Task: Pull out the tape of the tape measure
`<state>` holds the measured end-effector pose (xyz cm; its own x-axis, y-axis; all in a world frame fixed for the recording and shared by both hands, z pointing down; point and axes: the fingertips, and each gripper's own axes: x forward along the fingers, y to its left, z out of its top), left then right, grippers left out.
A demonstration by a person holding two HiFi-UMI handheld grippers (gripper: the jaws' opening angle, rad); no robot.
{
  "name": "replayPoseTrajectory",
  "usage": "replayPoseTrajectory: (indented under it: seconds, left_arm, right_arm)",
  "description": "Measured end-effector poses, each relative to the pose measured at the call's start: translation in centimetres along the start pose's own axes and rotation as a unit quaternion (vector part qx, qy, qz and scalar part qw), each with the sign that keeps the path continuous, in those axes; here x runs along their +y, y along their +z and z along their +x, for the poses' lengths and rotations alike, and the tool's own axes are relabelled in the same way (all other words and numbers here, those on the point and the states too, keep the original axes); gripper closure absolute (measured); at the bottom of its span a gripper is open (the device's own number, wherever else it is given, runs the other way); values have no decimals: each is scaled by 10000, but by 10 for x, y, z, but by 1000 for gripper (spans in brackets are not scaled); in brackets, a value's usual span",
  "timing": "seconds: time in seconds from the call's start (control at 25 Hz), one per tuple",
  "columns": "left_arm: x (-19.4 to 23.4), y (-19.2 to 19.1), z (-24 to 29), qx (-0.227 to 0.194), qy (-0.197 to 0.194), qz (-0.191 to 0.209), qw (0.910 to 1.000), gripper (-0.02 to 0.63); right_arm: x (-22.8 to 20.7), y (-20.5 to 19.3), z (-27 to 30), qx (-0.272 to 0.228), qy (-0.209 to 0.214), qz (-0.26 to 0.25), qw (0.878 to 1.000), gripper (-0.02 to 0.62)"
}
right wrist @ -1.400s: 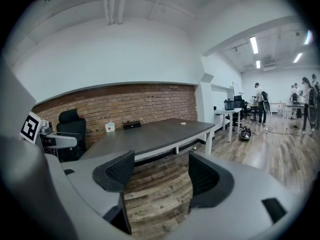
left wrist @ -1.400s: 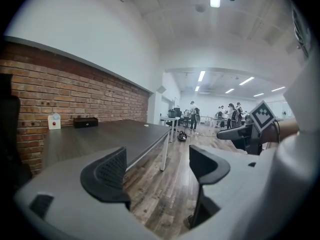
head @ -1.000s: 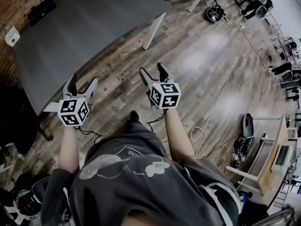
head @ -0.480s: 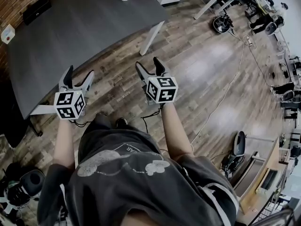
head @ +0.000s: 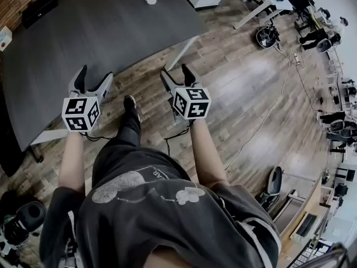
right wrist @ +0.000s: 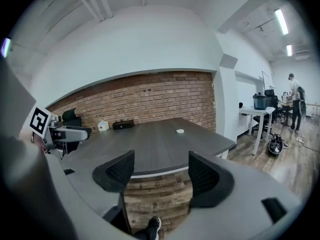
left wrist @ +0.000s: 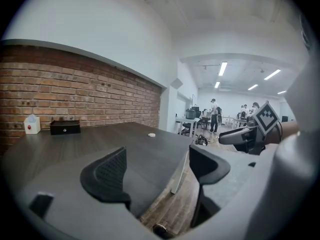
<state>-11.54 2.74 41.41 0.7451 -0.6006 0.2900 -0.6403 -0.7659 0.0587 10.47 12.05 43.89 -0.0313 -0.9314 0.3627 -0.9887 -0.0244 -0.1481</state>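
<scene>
Closer now to the near edge of the table (head: pixel 83 32), the left gripper (head: pixel 95 76) and right gripper (head: pixel 174 72) hang with jaws apart and empty, and the small white thing (head: pixel 151 0) by its far edge, maybe the tape measure, looks light and hard, good to pinch by its sides.

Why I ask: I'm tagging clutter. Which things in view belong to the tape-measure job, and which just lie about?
Job:
left claw, open, empty
right claw, open, empty
white disc on the table, possibly the tape measure; too small to tell

Lying about:
black box by the brick wall
white box beside it
</scene>
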Motion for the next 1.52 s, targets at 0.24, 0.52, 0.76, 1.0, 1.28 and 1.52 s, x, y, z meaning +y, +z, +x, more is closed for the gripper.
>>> replayPoseTrajectory:
  seconds: [0.24, 0.52, 0.76, 1.0, 1.28, 1.52]
  left_arm:
    - [39, 30, 99, -70, -93, -20, 9999, 221]
    - [93, 58, 198, -52, -126, -179, 9997, 221]
    - [129, 68, 250, 38, -52, -325, 9995, 221]
    - [133, 60, 275, 257, 178, -428, 9986, 221]
    - [124, 53, 290, 467, 769, -583, 9942, 221]
    - [123, 41, 307, 620, 1295, -729, 9869, 221]
  right_arm:
    - [-47, 50, 84, 42, -80, -150, 9998, 273]
    - [-78, 102, 197, 307, 157, -453, 9984, 273]
    - [-93, 128, 269, 523, 312, -674, 9959, 273]
    - [-119, 118, 306, 872, 575, -790, 9914, 273]
    - [-140, 103, 345, 1239, 1191, -1018, 9798, 273]
    - [-152, 84, 395, 1629, 1762, -1422, 9603, 273]
